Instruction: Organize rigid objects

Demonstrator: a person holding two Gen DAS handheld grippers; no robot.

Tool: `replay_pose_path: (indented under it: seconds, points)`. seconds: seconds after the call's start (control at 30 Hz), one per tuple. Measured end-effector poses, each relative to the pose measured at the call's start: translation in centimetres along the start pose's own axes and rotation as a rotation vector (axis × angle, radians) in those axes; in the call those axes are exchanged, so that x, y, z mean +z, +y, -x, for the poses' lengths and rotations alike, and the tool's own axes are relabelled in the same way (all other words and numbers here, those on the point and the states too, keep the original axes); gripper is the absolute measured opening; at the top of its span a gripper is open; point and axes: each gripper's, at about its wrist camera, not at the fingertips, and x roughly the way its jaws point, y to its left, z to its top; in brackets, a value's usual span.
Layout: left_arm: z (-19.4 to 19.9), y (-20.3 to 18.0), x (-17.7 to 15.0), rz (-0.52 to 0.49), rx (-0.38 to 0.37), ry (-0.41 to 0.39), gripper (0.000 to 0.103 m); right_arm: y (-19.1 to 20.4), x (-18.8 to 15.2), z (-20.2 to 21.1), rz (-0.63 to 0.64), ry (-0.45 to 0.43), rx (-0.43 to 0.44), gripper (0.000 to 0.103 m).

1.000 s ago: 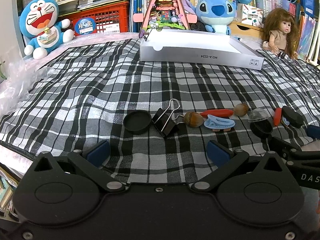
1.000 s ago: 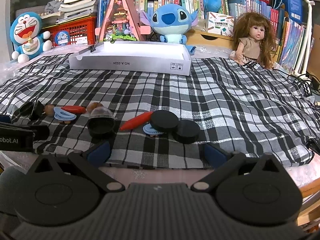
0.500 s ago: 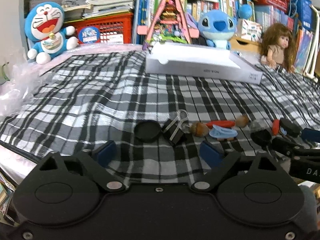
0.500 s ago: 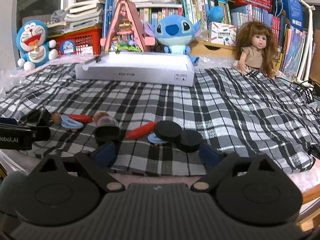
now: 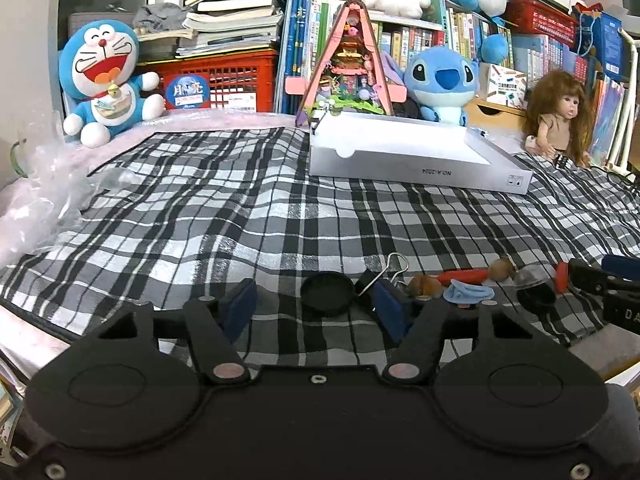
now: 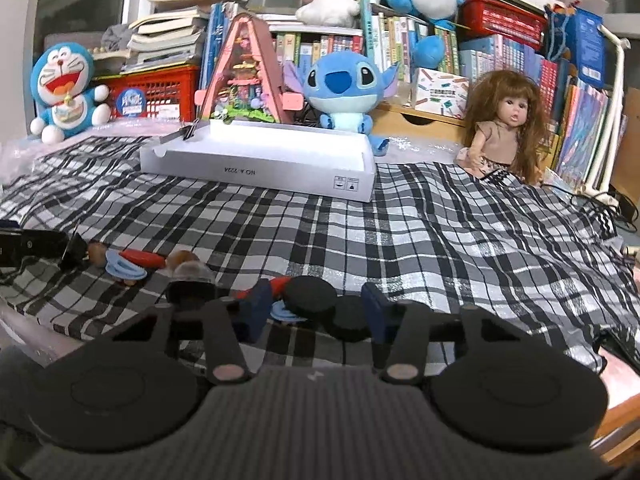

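Small rigid items lie in a row near the front edge of the checked cloth. My left gripper (image 5: 316, 308) hovers low before a black round lid (image 5: 327, 291) and a black binder clip (image 5: 376, 280); its jaws are closing, and the lid lies just beyond the blue pads (image 5: 240, 308), untouched. My right gripper (image 6: 316, 308) is also closing, with two black discs (image 6: 310, 294) and a blue clip (image 6: 286, 312) seen between its pads (image 6: 374, 308), none visibly pressed. A white open box (image 5: 416, 156) sits at the back.
Between the grippers lie two nuts (image 5: 424, 285), a blue clip (image 5: 466, 293), a red pepper-shaped piece (image 5: 460, 276) and a clear-domed black cup (image 6: 192, 280). Plush toys, a doll (image 6: 504, 128) and books line the back. Crumpled plastic (image 5: 44, 200) lies at the left.
Both grippers' jaws have narrowed a good deal. The left gripper has drawn closer over the black lid and clip. The items on the cloth have not moved.
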Motion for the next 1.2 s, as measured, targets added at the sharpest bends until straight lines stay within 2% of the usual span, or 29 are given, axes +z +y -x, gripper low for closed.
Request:
replay_pose_path:
  seconds: [0.07,0.1,0.13,0.17,0.23,0.73,1.2]
  points:
    - [-0.3,-0.1,-0.2,0.006,-0.017,0.000,0.059,0.1,0.1,-0.2,0.002,0.001,-0.002,0.053]
    - [-0.4,0.0,-0.3,0.014,-0.035,-0.005,0.052,0.1,0.1,-0.4,0.000,0.003,-0.002,0.053]
    - [-0.6,0.2,-0.4,0.024,-0.046,-0.004,0.037,0.1,0.2,-0.6,-0.002,0.009,-0.001,0.051]
    - [-0.9,0.3,-0.5,0.038,-0.053,0.005,0.030,0.0,0.2,-0.8,-0.005,0.016,0.003,0.045]
    - [-1.2,0.7,-0.5,0.065,-0.067,0.014,0.029,-0.2,0.2,-1.2,-0.025,0.039,0.014,0.037]
    - [-0.4,-0.3,0.9,0.032,-0.063,-0.024,0.029,-0.2,1.2,-0.7,-0.028,0.010,0.034,0.037]
    - [-1.0,-1.2,4.0,0.021,-0.102,-0.029,0.029,-1.0,2.8,-1.5,-0.090,0.048,0.080,0.037]
